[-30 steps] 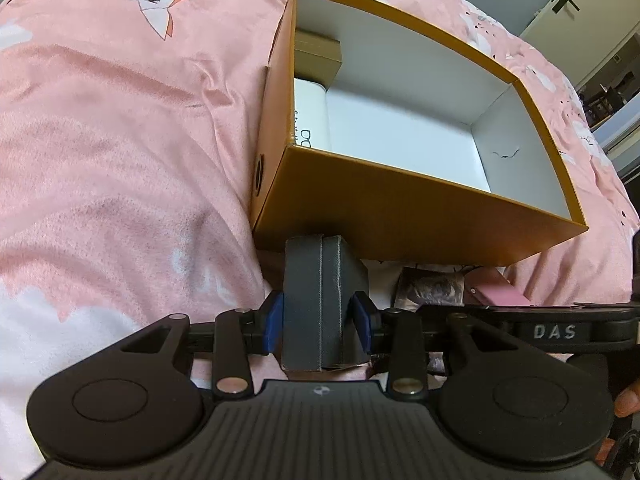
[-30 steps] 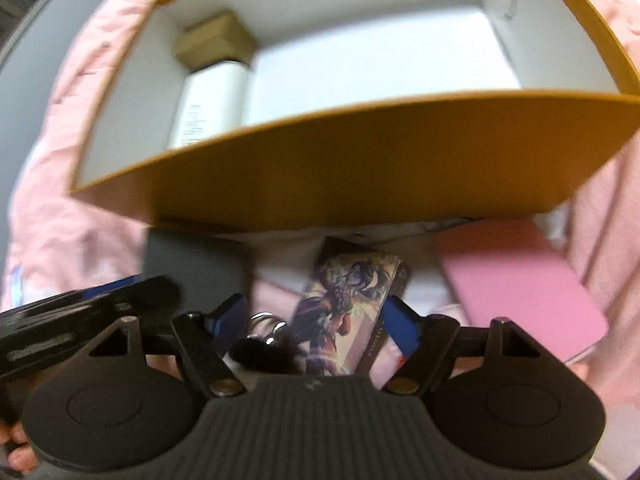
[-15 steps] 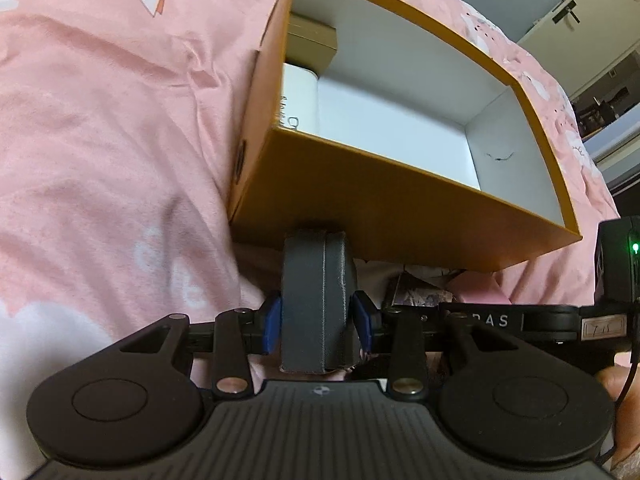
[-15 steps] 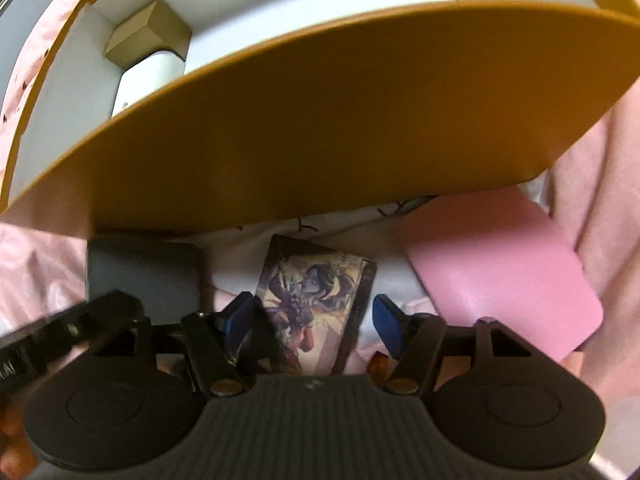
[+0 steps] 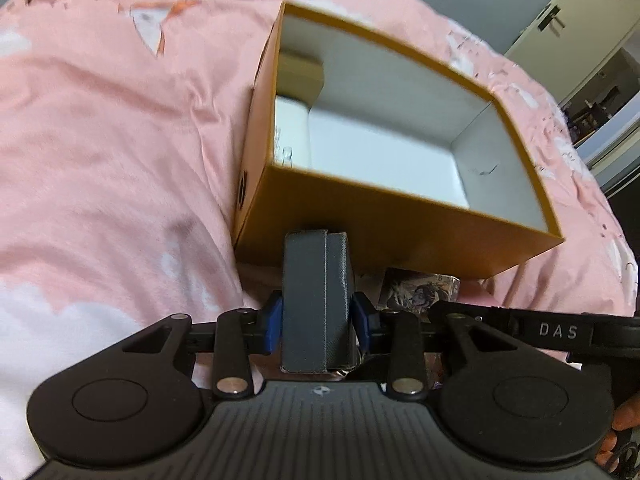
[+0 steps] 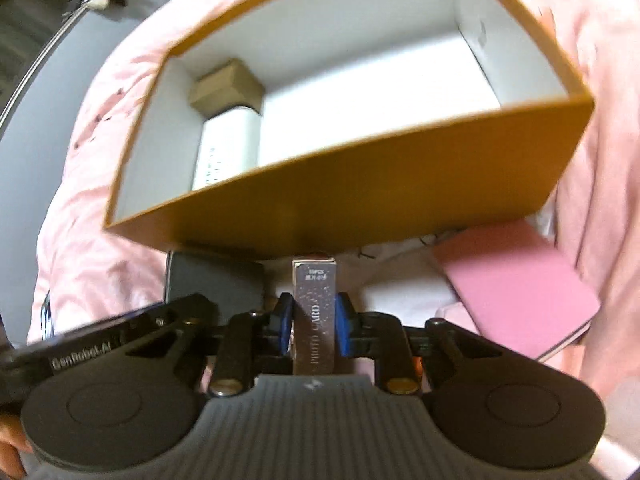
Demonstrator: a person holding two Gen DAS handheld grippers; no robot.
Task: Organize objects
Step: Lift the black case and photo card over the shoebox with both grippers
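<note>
In the left wrist view, the left gripper (image 5: 318, 318) has its two blue pads pressed on a dark grey, flat, fabric-covered case (image 5: 316, 300) that stands on its edge. The case is held just in front of the big open cardboard box, orange outside and white inside (image 5: 400, 236), which sits at twelve o'clock on the pink bed sheet with white shapes (image 5: 112, 152). Inside the box, at its ten o'clock corner, are a small brown cardboard box (image 5: 300, 76) and a white rectangular box with tiny print (image 5: 292, 132). The rest of the box floor is bare.

In the right wrist view, the right gripper (image 6: 310, 330) is closing its blue pads on a thin silvery card box printed "PHOTO CARD" (image 6: 314, 312), which stands on its edge between them. The pads look tight against its sides. The orange box is at twelve o'clock again, with its near wall close to the card box. A flat pink rectangular case (image 6: 516, 296) lies on the sheet at three o'clock, untouched.

I think the job is about half done. Two things are in the box, two are gripped and not yet in, and the pink case is left.
</note>
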